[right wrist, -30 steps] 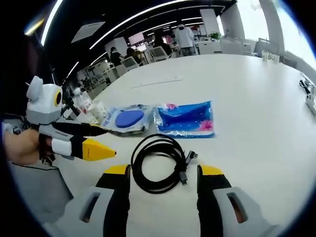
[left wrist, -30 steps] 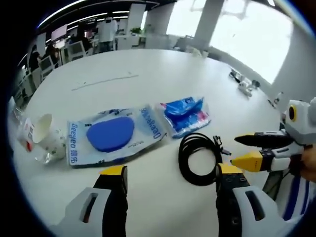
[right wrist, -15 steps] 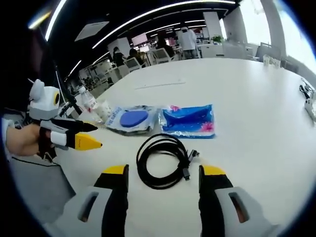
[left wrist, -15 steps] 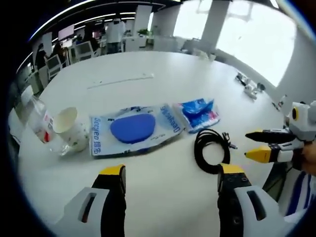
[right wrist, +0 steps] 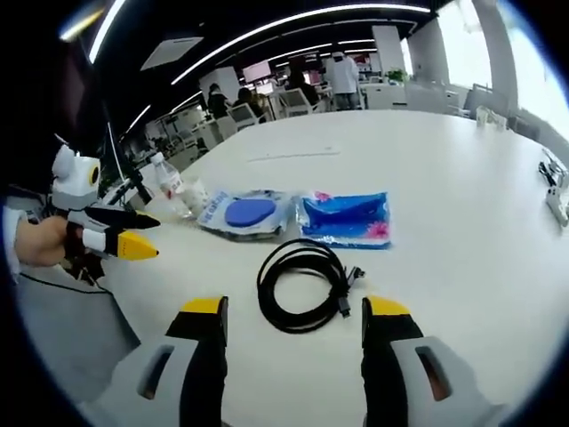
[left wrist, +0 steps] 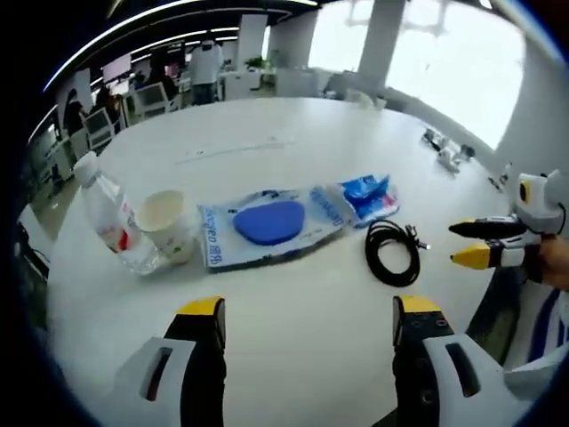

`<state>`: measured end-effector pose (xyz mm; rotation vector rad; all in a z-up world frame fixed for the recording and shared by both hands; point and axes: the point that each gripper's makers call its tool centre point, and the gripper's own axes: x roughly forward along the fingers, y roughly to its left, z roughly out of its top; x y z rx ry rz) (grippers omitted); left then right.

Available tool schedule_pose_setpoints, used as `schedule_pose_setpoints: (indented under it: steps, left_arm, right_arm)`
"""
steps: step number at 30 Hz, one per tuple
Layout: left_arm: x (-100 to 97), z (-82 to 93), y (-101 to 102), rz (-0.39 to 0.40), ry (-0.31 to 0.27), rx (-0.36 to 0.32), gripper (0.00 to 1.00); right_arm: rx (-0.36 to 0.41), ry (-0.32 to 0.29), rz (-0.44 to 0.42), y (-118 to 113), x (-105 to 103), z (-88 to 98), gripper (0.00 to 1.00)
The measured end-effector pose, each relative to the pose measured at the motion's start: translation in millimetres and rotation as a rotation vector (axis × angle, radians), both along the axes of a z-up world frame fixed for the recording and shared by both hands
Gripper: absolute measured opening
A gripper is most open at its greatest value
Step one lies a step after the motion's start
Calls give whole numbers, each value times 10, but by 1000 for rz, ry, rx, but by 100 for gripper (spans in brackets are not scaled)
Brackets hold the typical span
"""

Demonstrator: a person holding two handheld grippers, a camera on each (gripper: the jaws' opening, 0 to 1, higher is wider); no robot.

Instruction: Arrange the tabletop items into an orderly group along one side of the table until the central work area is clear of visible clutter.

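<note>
hovering over the round white desk (left wrist: 293,338), left gripper (left wrist: 307,313) and right gripper (right wrist: 293,311) fingers released, coiled black cable (right wrist: 302,285) beside blue plastic packets (right wrist: 347,220), clear plastic bottle (left wrist: 111,218), white paper cup (left wrist: 166,222)

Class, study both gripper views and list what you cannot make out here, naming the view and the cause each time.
1. Bottle, right gripper view: small and partly behind the left gripper.
2. Paper cup, left gripper view: its inside is hidden by its rim.
3. Print on the clear pouch, left gripper view: too blurred to read.
4. Small items at the table's far edge, right gripper view: cut off and too small to identify.
</note>
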<state>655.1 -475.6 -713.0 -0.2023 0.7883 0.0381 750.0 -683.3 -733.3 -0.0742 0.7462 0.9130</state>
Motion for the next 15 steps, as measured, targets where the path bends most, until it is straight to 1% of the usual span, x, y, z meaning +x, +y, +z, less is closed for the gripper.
schedule_pose_setpoints:
  steps: [4,7,9,12,15]
  left_arm:
    - [-99,30,142,29,-4,-8,74]
    - [-229,46,221,48,1,-11,75]
    - [-294,46,302,63,4,-8,75]
    - [-384,83,380,91,0,-9,74]
    - [-453,130,406,103,-12,-14,75]
  right_arm:
    - [0,-5,11,49,-19,29,59]
    - [-4,-16,22,83,-30,51,60]
    - [-4,-10,23,93,-34,31,61]
    - [-17,3,17,94,-94,25,62]
    - [-11,8,9,94,-110,32,64]
